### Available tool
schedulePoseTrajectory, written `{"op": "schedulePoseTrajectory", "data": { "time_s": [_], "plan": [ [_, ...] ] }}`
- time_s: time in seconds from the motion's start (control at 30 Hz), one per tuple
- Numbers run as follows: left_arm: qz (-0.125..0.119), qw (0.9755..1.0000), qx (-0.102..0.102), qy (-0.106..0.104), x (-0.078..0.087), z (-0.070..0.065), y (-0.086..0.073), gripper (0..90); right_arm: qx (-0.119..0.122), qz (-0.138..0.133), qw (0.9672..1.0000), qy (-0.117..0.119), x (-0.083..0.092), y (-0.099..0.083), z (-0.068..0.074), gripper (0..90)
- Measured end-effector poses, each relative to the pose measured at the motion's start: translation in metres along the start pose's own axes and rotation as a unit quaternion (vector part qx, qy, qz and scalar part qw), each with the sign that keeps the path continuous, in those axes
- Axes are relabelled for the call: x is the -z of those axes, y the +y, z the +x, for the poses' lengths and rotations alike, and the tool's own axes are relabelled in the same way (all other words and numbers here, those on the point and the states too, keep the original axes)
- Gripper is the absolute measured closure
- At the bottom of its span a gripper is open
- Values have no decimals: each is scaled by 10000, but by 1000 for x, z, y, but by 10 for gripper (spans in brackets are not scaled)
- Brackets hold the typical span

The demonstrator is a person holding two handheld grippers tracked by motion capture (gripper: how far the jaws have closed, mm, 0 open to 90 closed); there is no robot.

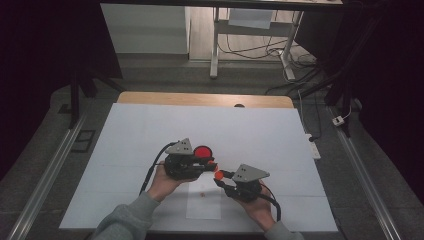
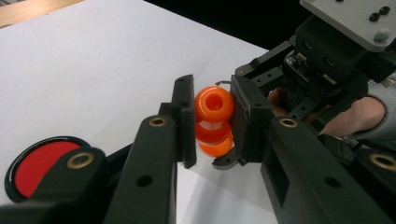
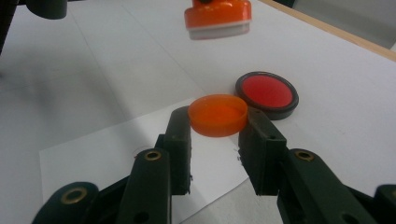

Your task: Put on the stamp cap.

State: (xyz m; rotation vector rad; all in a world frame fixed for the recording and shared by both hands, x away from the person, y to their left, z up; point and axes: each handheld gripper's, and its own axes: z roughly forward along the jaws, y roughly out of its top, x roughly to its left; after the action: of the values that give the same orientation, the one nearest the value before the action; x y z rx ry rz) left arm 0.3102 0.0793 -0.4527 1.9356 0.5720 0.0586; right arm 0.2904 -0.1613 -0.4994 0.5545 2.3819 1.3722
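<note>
My left gripper (image 1: 211, 166) is shut on an orange knobbed piece (image 2: 215, 103) with a hole in its top and a pale underside (image 3: 217, 16). It hangs above the table. My right gripper (image 3: 217, 120) is shut on a shallow orange round cap (image 3: 217, 112), held open side up. In the high view the cap (image 1: 219, 175) sits just below and right of the knobbed piece, with a small gap. A red disc with a black rim (image 1: 202, 152) lies flat on the white table just behind both grippers.
A white sheet of paper (image 1: 204, 207) lies near the front edge under the grippers, with a small brown speck (image 1: 202, 195) on the table beside it. The white table top (image 1: 150, 130) ends in a wooden strip (image 1: 200, 98) at the back.
</note>
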Motion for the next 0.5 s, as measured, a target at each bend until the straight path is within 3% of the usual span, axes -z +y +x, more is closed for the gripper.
{"op": "schedulePoseTrajectory", "data": {
  "time_s": [0.5],
  "plan": [
    [166, 9998, -50, -24, -12, -1, -2, 725, -12, -27, 10000, 2, -2, 2, 0, 646]
  ]
}}
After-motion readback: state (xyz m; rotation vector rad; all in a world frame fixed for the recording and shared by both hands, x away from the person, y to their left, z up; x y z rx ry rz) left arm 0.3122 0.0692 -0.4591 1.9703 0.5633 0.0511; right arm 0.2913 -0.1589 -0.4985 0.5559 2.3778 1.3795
